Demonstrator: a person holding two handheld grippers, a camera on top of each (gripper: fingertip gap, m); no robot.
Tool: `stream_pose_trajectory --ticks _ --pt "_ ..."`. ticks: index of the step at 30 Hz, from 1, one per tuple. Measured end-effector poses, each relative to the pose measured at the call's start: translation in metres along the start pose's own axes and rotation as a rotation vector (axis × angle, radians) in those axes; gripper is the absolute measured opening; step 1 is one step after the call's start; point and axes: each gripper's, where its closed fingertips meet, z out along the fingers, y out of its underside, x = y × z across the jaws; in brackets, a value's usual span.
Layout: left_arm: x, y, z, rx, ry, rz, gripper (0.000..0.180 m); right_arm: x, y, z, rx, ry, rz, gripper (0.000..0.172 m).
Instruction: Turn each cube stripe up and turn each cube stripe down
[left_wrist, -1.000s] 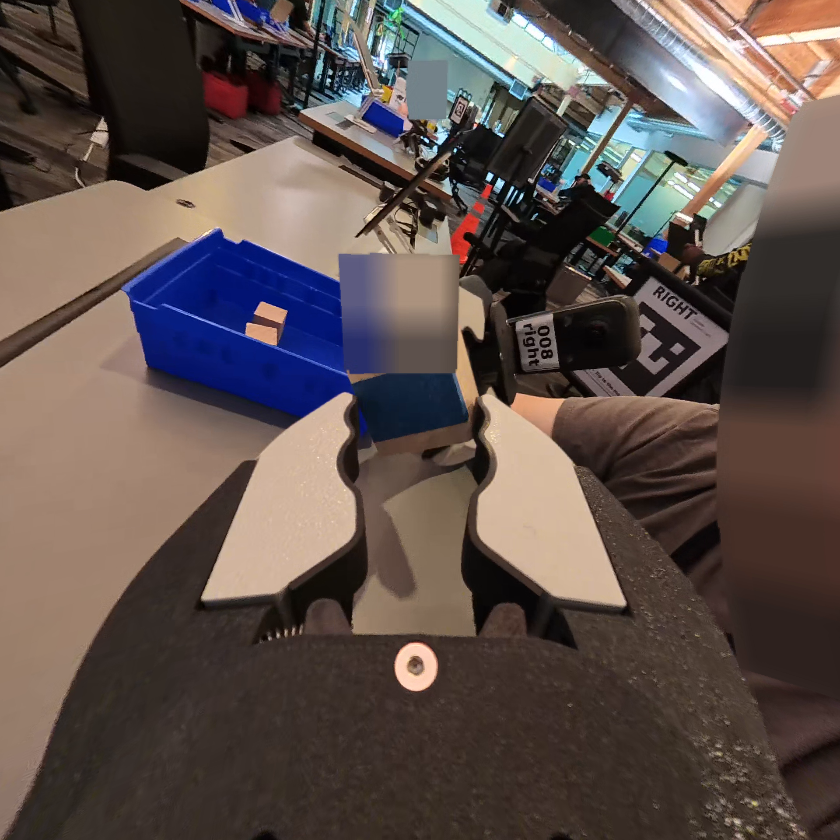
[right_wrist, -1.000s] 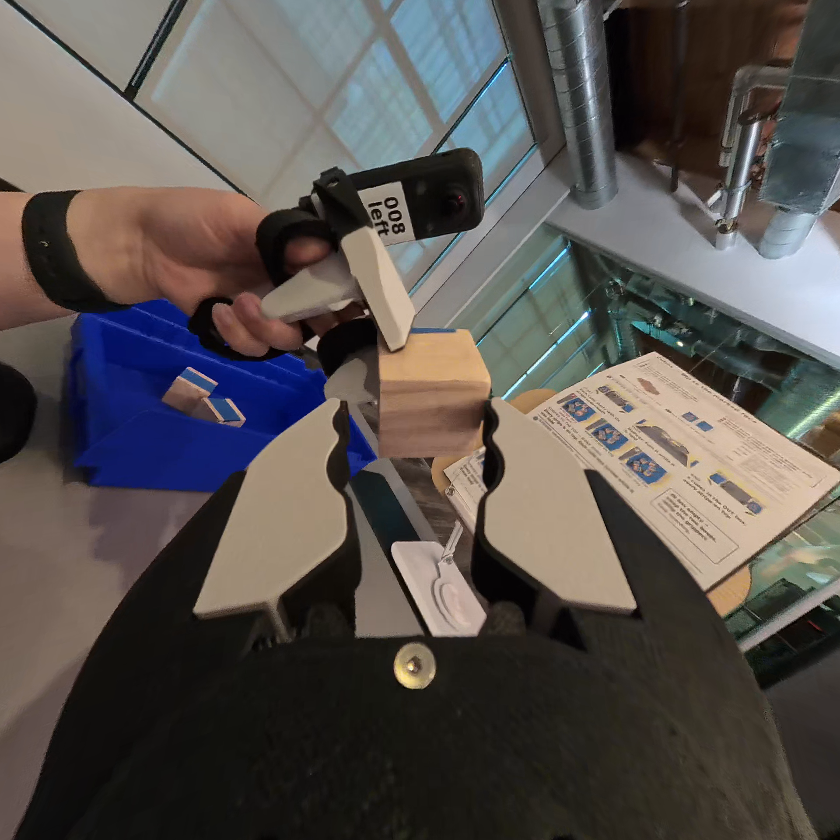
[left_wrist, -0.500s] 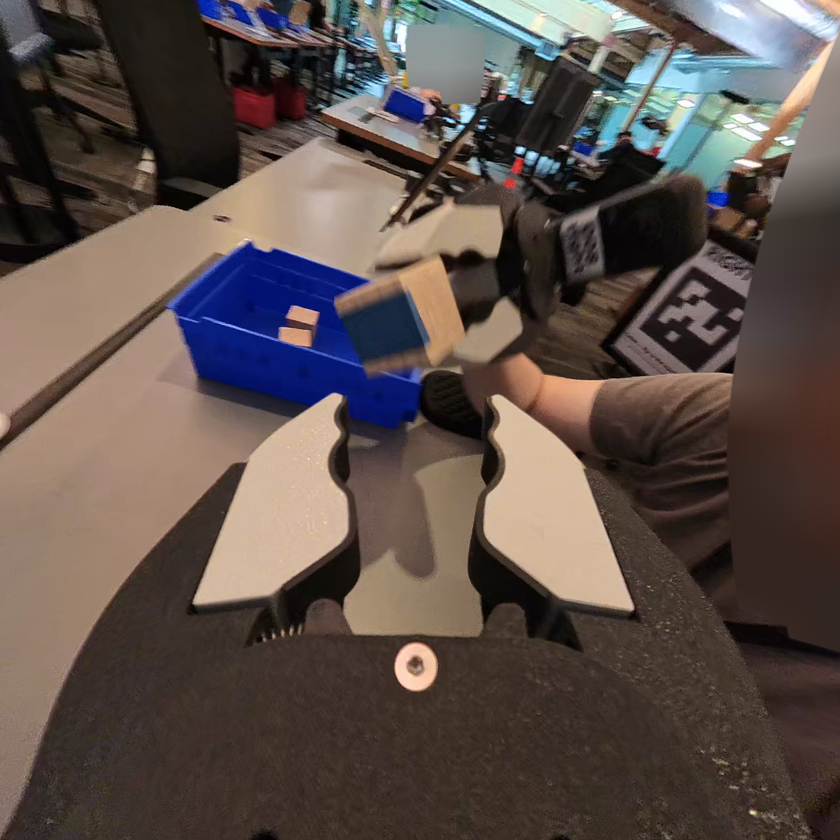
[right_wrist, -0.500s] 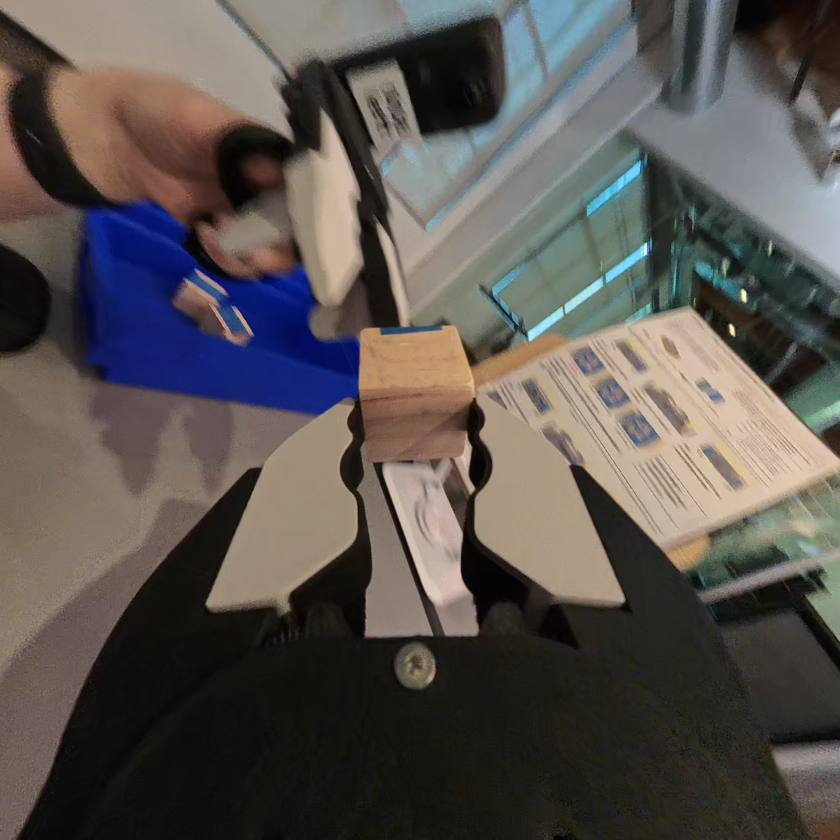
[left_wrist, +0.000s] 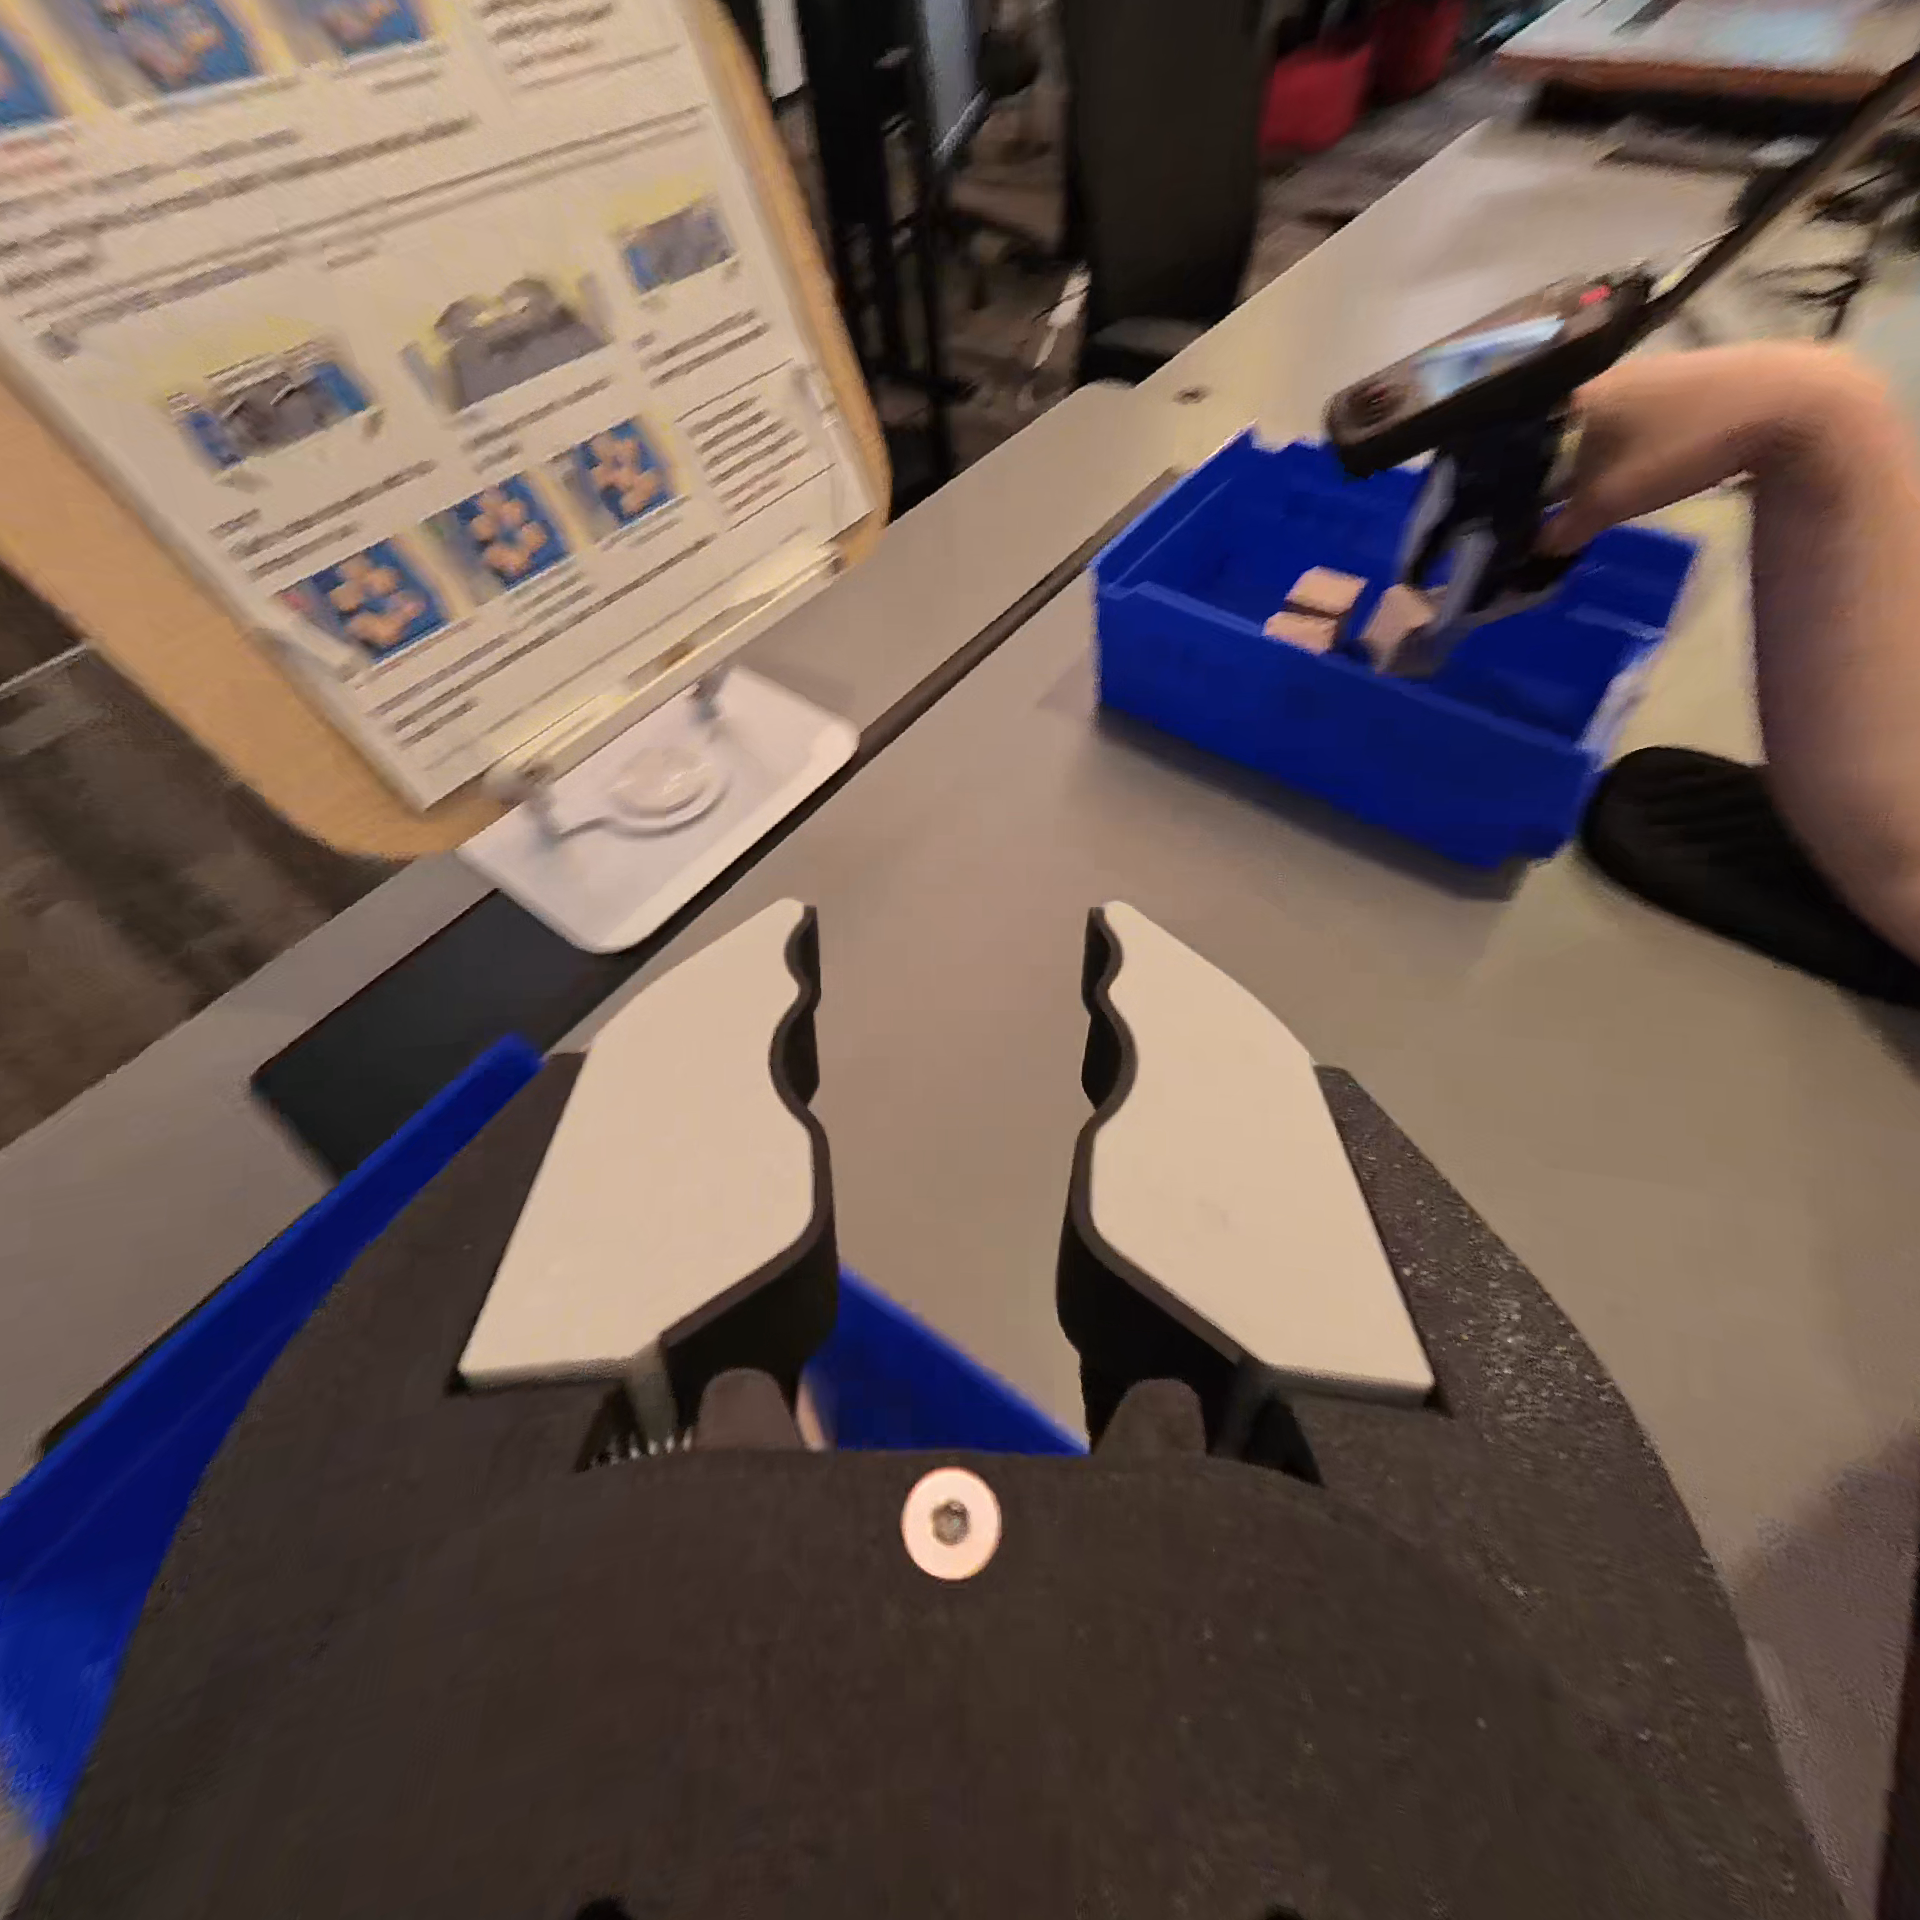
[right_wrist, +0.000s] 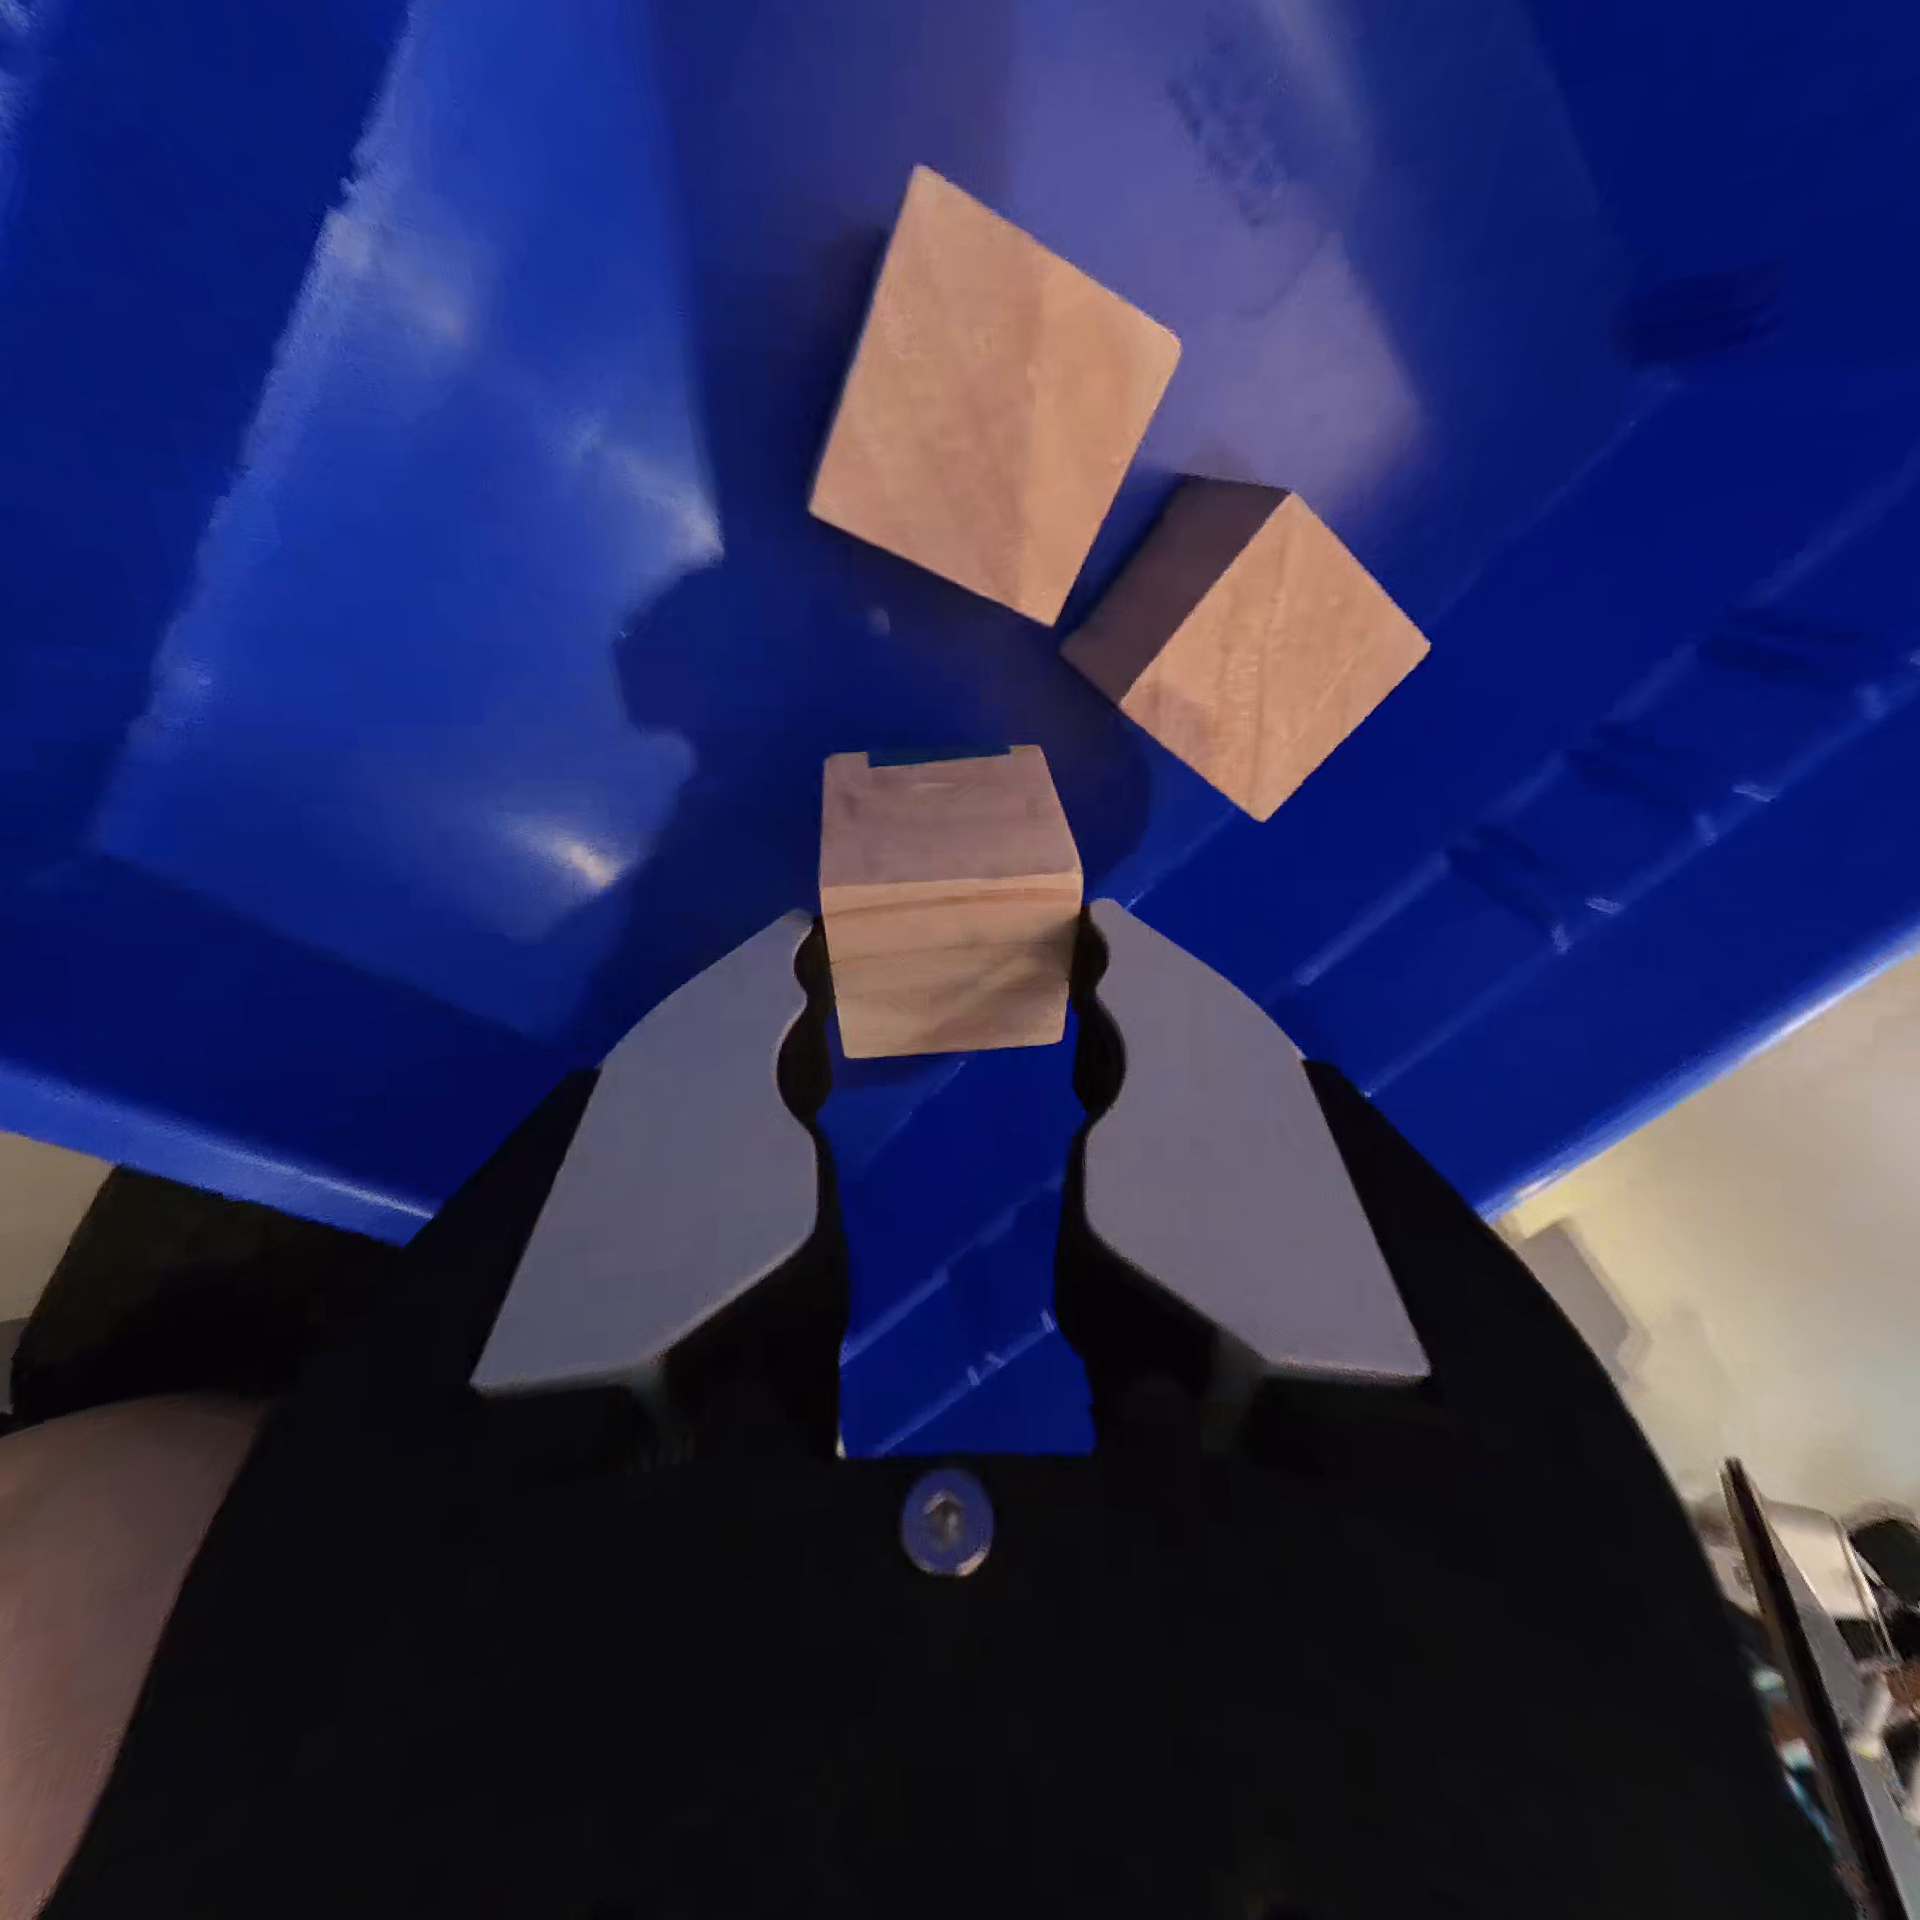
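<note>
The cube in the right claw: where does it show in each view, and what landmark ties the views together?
Left wrist view: far upper right, the cube at the right claw's tips, low inside the blue bin.
Right wrist view: centre, the cube between the fingertips.
Shared landmark: the two loose cubes lying in that bin.

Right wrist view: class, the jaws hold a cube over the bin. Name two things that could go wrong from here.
1. The held cube hangs close beside two loose cubes; lowering it may knock them over.
2. Its blue stripe faces the bin floor; a tilted release could roll it onto another face.
</note>
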Motion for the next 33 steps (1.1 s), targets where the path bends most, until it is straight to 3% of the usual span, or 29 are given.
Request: stream_pose_trajectory --ticks 4,7,9,11,17,21,23,28,33 --pt "-0.041 0.047 -0.018 -0.224 -0.142 -0.022 0.054 0.007 0.009 0.013 -0.070 0.002 0.043 0.046" --pt "-0.065 0.087 -0.030 -0.390 -0.209 0.045 0.047 0.010 0.010 0.021 -0.087 -0.004 0.066 0.046" --pt "-0.070 0.112 -0.031 -0.477 -0.183 0.039 0.049 0.011 0.005 0.021 -0.056 -0.016 0.093 0.047" --pt "-0.077 0.132 -0.028 -0.550 -0.169 0.024 0.050 0.018 0.000 0.014 -0.018 0.011 0.131 0.059" --pt "-0.073 0.187 -0.006 -0.741 -0.032 0.050 0.046 0.025 -0.016 -0.033 0.187 0.110 0.132 0.061" --pt "-0.063 0.205 0.007 -0.810 0.052 0.006 0.051 0.022 -0.021 -0.053 0.246 0.158 0.112 0.061" --pt "-0.057 0.211 0.012 -0.869 0.066 -0.093 0.048 0.019 -0.022 -0.055 0.242 0.176 0.096 0.061" --pt "-0.071 0.228 0.020 -1.016 -0.079 -0.107 0.052 0.015 -0.025 -0.050 0.201 0.187 0.057 0.061" --pt "-0.073 0.237 0.021 -1.070 -0.108 -0.175 0.050 0.015 -0.025 -0.045 0.177 0.183 0.050 0.061"
